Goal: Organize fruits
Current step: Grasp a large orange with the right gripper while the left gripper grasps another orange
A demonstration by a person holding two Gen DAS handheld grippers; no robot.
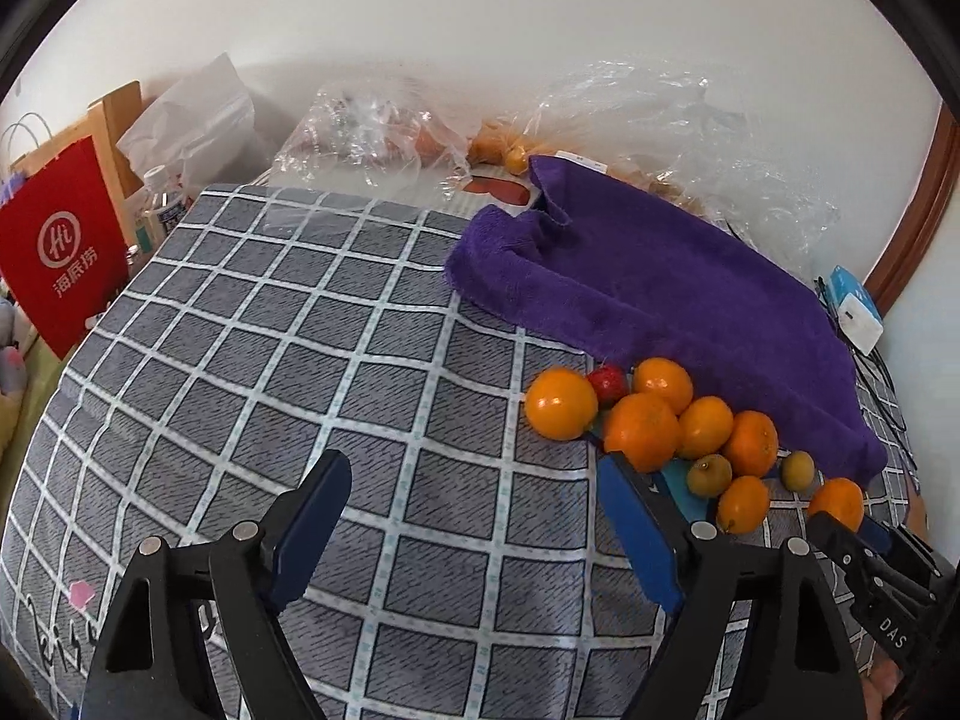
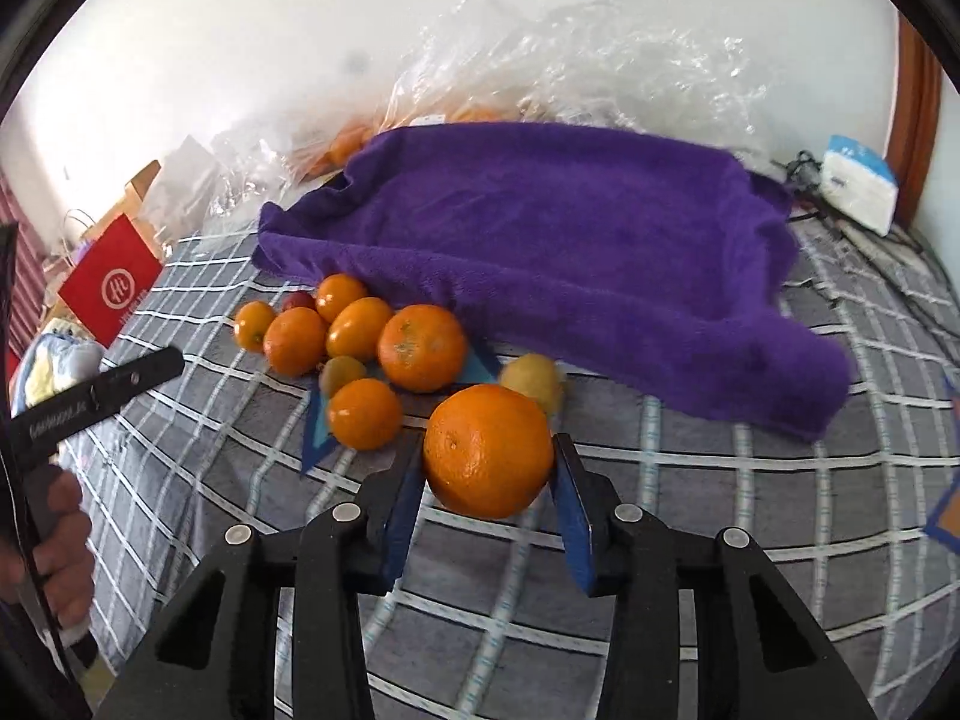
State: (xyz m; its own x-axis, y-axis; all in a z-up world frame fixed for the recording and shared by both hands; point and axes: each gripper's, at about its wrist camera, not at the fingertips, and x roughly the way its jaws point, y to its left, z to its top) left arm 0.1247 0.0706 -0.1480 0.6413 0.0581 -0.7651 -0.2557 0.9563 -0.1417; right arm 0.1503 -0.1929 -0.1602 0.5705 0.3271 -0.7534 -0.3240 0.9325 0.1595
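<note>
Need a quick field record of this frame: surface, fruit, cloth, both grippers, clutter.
surface: grey checked tablecloth with white grid lines
fruit cluster: round orange citrus fruits bunched beside the cloth, plus a small red fruit and two small yellow-green fruits
cloth: rumpled purple terry towel, behind the cluster
right gripper: blue pads on either side of a large orange; looks gripped
left gripper: jaws wide apart, nothing between them
clutter: clear plastic bags at the wall, red paper bag
</note>
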